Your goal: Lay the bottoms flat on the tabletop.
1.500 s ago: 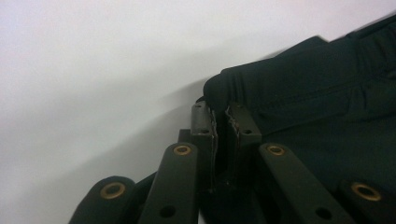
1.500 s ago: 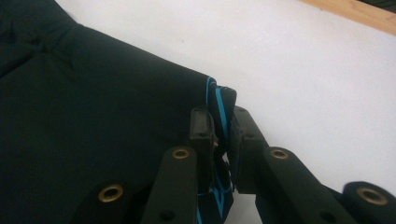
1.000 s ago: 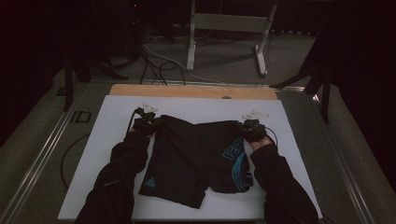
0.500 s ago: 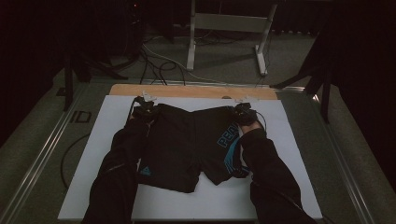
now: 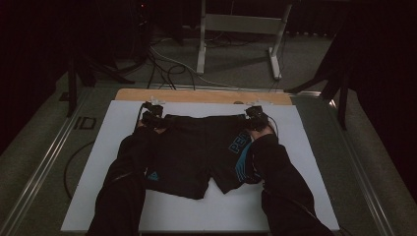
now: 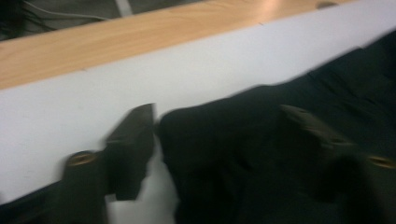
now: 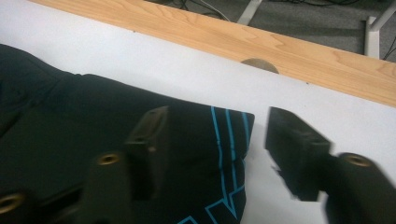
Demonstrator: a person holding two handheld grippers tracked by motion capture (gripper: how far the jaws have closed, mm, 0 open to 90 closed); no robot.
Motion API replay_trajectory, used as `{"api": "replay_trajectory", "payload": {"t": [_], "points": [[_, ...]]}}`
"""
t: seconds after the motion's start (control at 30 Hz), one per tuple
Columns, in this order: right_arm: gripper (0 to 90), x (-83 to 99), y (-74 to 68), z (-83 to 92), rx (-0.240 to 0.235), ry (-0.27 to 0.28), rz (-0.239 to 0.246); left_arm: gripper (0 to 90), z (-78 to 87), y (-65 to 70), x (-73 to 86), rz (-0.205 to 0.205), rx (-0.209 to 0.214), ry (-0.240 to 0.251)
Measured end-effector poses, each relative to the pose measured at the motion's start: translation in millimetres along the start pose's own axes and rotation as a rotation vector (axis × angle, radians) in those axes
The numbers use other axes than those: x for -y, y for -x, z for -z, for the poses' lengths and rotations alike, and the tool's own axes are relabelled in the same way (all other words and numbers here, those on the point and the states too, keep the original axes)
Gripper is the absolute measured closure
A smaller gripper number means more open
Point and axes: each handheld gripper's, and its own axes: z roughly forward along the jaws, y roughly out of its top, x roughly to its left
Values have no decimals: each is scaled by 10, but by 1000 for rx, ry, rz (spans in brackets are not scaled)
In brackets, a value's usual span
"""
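shorts (image 5: 196,152): flat on white board (image 5: 314,147), waistband near its far edge
left gripper (image 5: 153,119): jaws just opened, straddling waistband corner, gripping nothing
right gripper (image 5: 256,119): same
room: bare board either side

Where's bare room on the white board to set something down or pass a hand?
Free: the left strip of the white board beside the left sleeve, the right strip past the right sleeve, the near edge below the shorts, and a thin band between waistband and wooden edge. Crowded: the waistband corners, where the left hand-held gripper and right hand-held gripper sit with jaws open.
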Motion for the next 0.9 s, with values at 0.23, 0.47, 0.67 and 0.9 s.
{"api": "replay_trajectory", "payload": {"t": [0.23, 0.47, 0.67, 0.9], "points": [[99, 11, -47, 32, -86, -45, 12, 86, 92, 63, -14, -24, 68, -14], [92, 19, -93, 114, -128, -30, 28, 46, 259, 78, -19, -23, 105, 20], [92, -1, -112, 240, -137, -12, 37, 36, 456, 145, -1, -49, 168, 54], [92, 48, -122, 476, -155, 2, 59, 31, 719, 262, 109, -107, 242, 67]]}}
